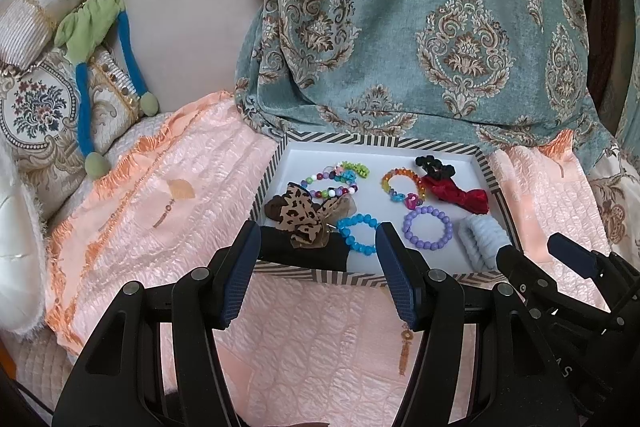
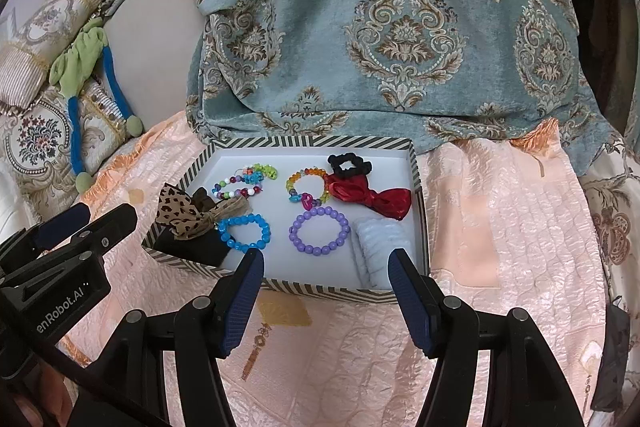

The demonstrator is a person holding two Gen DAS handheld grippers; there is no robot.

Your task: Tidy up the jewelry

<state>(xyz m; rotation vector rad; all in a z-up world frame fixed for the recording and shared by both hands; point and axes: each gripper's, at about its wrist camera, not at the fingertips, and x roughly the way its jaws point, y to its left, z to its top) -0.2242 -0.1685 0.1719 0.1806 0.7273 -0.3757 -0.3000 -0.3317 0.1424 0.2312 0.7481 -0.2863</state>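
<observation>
Both grippers — left [image 1: 318, 247] and right [image 2: 326, 273] — stand apart and empty at the tray's [image 2: 320, 293] near rim, left nearest the blue bracelet [image 1: 357, 233], right nearest the purple bracelet [image 2: 320, 231].

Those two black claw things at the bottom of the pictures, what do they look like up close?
Each gripper is matte black plastic with chunky angled arms and round silver pivot pins. The left gripper and right gripper both carry two dark blue fingers with finely ribbed pads. White lettering ending "enRobot.AI" is printed on the left one's side, seen from the right wrist view.
</observation>
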